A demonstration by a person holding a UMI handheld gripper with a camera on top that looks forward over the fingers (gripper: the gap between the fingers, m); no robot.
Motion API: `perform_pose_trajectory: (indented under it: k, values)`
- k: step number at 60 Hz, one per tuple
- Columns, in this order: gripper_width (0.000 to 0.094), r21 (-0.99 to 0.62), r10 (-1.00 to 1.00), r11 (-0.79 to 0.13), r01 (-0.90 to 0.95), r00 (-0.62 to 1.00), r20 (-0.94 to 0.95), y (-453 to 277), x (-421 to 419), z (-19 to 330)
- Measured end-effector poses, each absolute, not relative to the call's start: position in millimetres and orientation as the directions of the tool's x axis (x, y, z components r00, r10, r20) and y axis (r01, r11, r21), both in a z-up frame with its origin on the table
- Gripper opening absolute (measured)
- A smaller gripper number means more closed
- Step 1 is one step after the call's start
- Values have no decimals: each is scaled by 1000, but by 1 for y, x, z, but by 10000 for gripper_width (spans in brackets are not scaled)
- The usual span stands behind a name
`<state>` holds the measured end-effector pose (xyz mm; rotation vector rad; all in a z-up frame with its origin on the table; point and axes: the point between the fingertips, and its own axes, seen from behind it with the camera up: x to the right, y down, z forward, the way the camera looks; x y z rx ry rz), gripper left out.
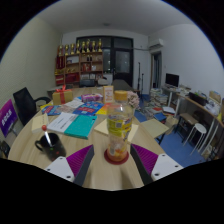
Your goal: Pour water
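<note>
A clear plastic bottle (pixel 119 124) with a yellow label and pale cap stands upright on a round red coaster (pixel 117 156) on the wooden table (pixel 95 170). It stands between my gripper's two purple-padded fingers (pixel 82 160), with a gap showing at each side. My gripper (pixel 115 160) is open around the bottle's base. A black mug (pixel 48 146) holding an upright utensil stands on the table to the left of the fingers.
Books, papers and small items (pixel 80 110) cover the table beyond the bottle. A black office chair (pixel 24 103) stands at the left. Shelves (pixel 80 62) with trophies line the back wall. Desks and chairs (pixel 190 110) stand at the right.
</note>
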<state>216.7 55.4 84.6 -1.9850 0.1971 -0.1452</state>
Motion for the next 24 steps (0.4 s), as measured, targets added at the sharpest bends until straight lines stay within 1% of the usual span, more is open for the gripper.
perform_pose_trajectory:
  k: [2,14,24]
  values:
    - [831,-909,-209,-411,-65,978,24,38,213,95]
    - [824,-897,-266,-433,-88,963,34,-64,133,159]
    - [828,-894,-296,-439,-90,954,49,-129,90,198]
